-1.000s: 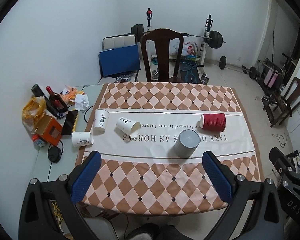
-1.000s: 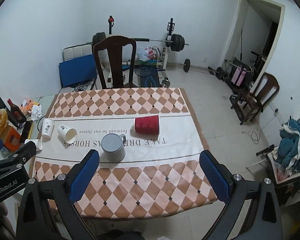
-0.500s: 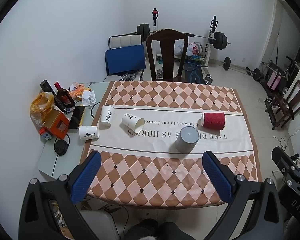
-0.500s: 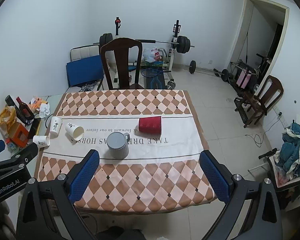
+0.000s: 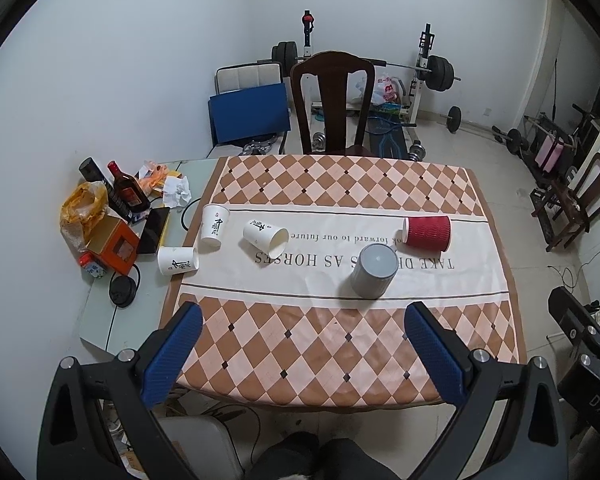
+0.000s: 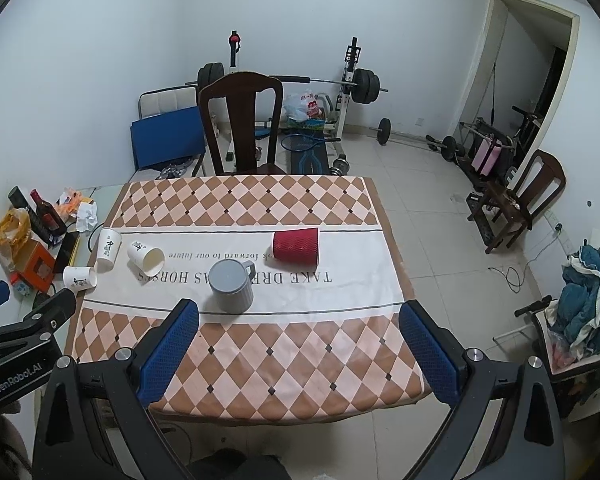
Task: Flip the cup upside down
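A grey mug [image 5: 373, 271] [image 6: 231, 286] stands upside down mid-table. A red ribbed paper cup [image 5: 427, 233] [image 6: 296, 245] lies on its side behind it. One white paper cup [image 5: 265, 237] [image 6: 146, 255] lies on its side, a second [image 5: 177, 260] [image 6: 79, 278] lies at the left edge, a third [image 5: 214, 226] [image 6: 109, 247] stands upside down. My left gripper [image 5: 303, 354] and right gripper [image 6: 299, 351] are both open and empty, held high over the table's near edge, far from the cups.
A checkered tablecloth [image 5: 332, 344] covers the table. A side table [image 5: 100, 320] at the left holds a bottle [image 5: 126, 191], an orange box [image 5: 114, 249], a phone and bags. A wooden chair [image 5: 332, 100] stands behind the table, with gym weights beyond.
Both grippers have pulled back and up from the table, so the whole table shows smaller and farther away. The cups have not moved.
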